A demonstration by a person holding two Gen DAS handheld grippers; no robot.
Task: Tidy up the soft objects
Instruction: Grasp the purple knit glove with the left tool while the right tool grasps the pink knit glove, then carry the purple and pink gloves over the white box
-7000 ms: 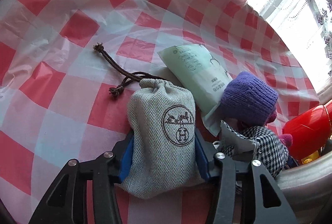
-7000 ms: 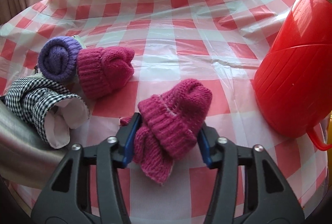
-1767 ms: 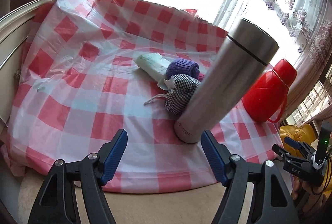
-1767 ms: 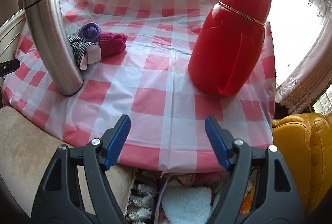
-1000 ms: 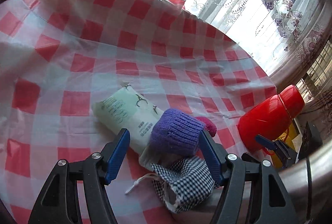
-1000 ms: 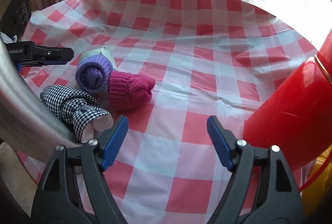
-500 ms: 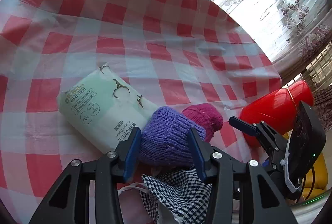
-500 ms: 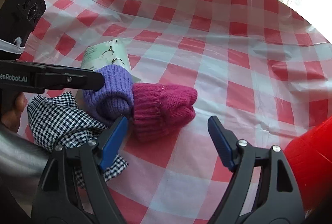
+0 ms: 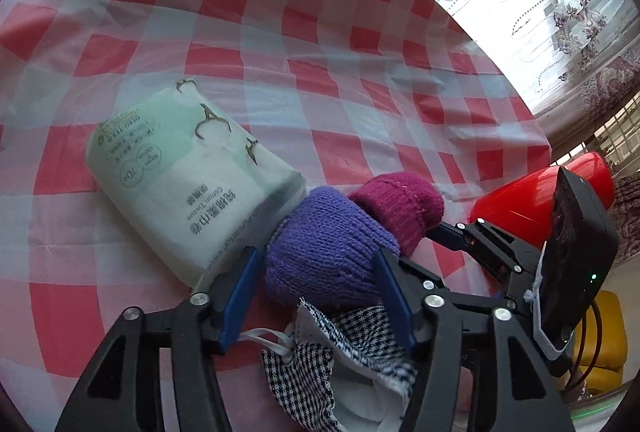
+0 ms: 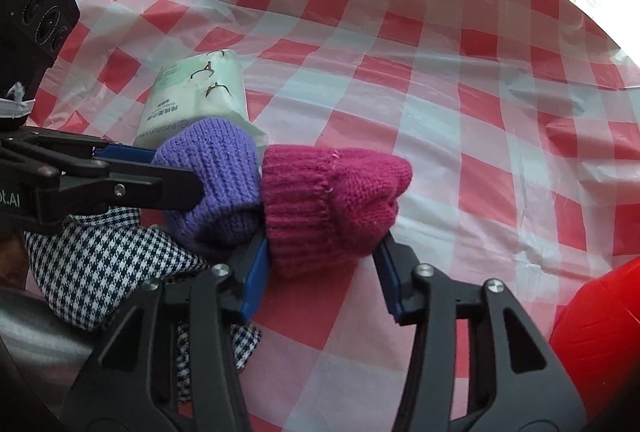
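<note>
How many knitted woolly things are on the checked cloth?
2. The purple knit sits between the left gripper fingers, beside the tissue pack. The magenta knit touches it, between the right gripper fingers. More may hide under the houndstooth pouch.

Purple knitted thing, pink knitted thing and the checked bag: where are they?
purple knit (image 9: 328,256), left wrist view, middle of its top.
pink knit (image 10: 332,199), right wrist view, ribbed cuff.
checked pouch (image 10: 104,256), right wrist view, its side.

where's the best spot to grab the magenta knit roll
Take the magenta knit roll across its ribbed cuff end, coming from the near side with one pad in the seam against the purple roll. The cuff is the thick, firm part; the right tool already straddles it.
</note>
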